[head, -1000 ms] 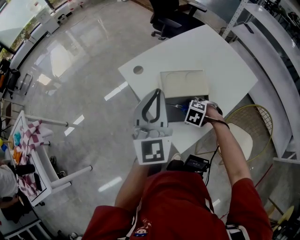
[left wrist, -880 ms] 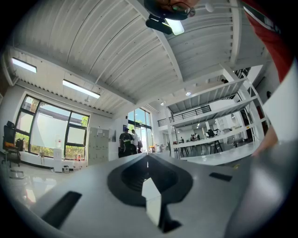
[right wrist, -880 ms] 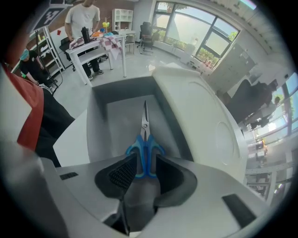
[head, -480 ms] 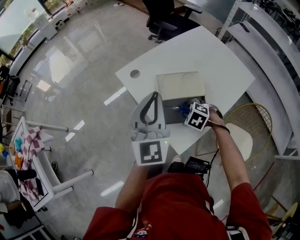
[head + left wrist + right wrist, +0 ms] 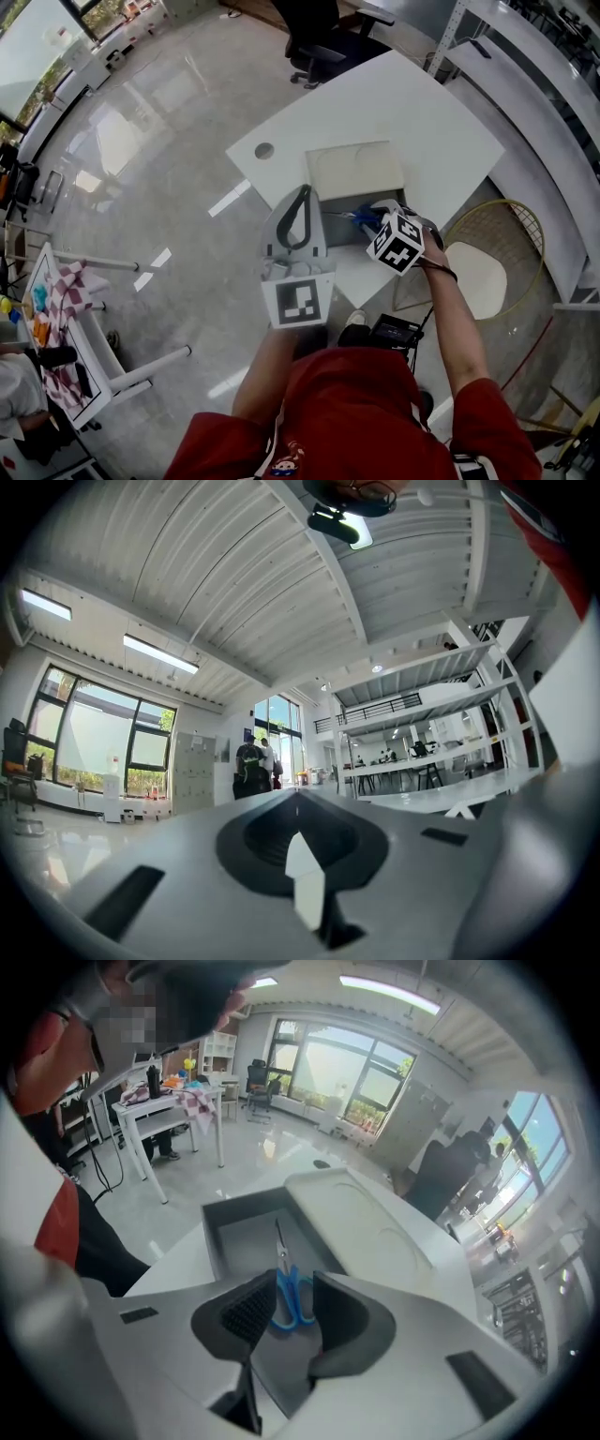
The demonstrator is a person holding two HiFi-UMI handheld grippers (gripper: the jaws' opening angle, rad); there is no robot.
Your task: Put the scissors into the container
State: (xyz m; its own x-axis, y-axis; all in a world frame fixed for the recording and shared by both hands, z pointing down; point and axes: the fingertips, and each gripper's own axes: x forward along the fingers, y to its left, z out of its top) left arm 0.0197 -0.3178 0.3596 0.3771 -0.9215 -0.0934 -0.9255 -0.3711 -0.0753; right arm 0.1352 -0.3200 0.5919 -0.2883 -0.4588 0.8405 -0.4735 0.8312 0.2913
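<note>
The blue-handled scissors lie flat on the floor of the grey container, blades pointing away from me. My right gripper hovers just above the container's near end, open, with the scissors showing in the gap between its jaws. The cream lid lies on the white table, touching the container's far side. To the left of the container I hold my left gripper raised, tips together, holding nothing.
A black office chair stands beyond the table. A yellow wire chair with a white seat sits to the right of my right arm. The table has a cable hole. Far left stands a small table with a checked cloth.
My right gripper has drawn back a little towards me from over the container. The scissors stay in the container. The left gripper remains raised.
</note>
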